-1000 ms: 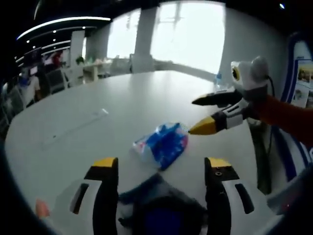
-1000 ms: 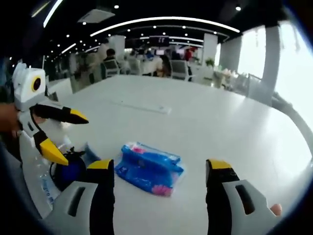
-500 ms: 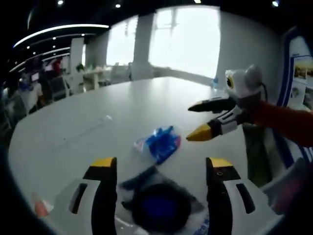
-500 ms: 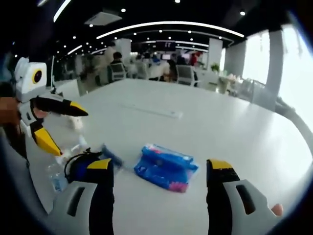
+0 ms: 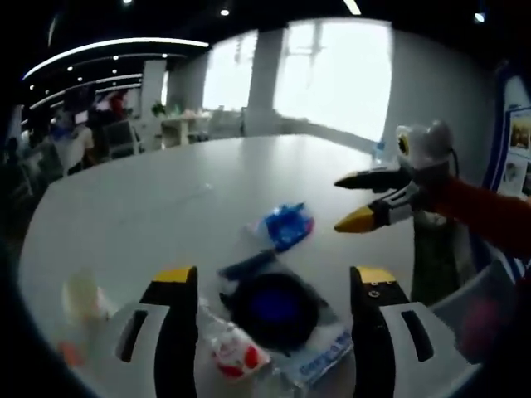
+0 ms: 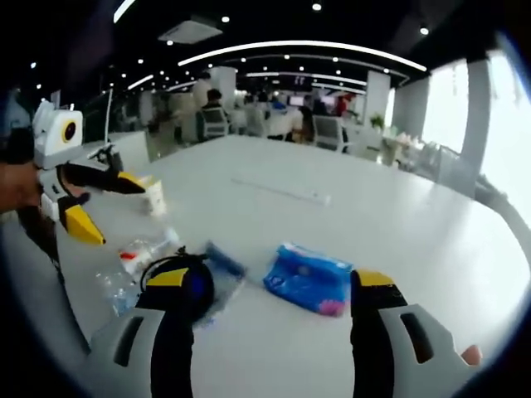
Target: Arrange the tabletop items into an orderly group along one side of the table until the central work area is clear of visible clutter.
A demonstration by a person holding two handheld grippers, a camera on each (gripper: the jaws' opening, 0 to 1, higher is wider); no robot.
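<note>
left gripper view, left gripper [image 5: 270, 286] wide open, touching nothing, seemingly

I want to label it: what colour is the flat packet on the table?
The packet is blue, with a little pink at one edge; the right gripper view shows it best.

Under my hands is a broad white round-edged table [image 6: 398, 224]. On it lies a crinkly blue plastic packet with pink print [image 6: 309, 280], and just beside that a dark blue round object on a clear plastic bag [image 5: 274, 305]. A small clear wrapper with red markings [image 5: 235, 356] sits near it. Farther off stands what may be a pale paper cup [image 6: 153, 197], blurred.
</note>
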